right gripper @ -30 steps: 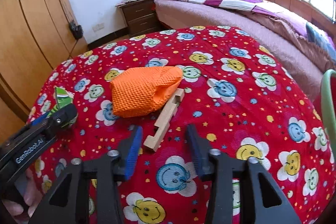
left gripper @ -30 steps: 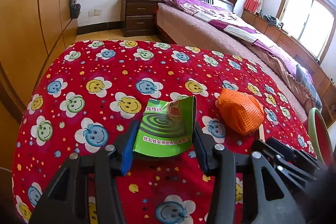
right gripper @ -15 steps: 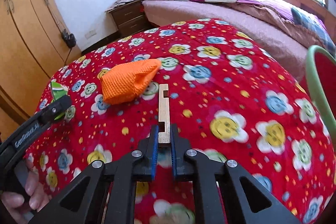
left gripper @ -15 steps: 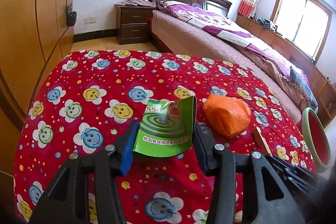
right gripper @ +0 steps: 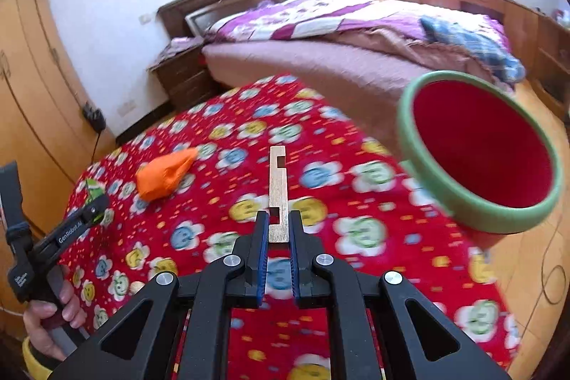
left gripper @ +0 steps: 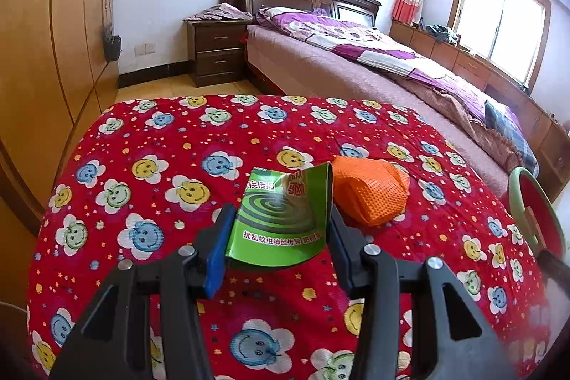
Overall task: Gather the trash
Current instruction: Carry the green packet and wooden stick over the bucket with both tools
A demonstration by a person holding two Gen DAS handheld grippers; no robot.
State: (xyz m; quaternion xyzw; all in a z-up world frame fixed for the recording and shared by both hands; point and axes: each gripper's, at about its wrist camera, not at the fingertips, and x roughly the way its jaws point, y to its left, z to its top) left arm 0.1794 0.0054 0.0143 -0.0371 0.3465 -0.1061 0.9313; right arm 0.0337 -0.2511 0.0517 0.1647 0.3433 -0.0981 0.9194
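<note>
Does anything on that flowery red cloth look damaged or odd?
Yes: the green mosquito-coil box, clamped in the left gripper, is torn and flattened, with a ragged top edge. The orange mesh bag lies crumpled on the cloth beside it.

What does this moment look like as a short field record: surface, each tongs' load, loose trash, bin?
surface: red smiley-flower cloth
left tongs: shut on green mosquito-coil packet
right tongs: shut on notched wooden strip, lifted
loose trash: orange mesh bag lying on the cloth
bin: red bucket with green rim, to the right beyond the cloth edge, nothing visible inside
</note>
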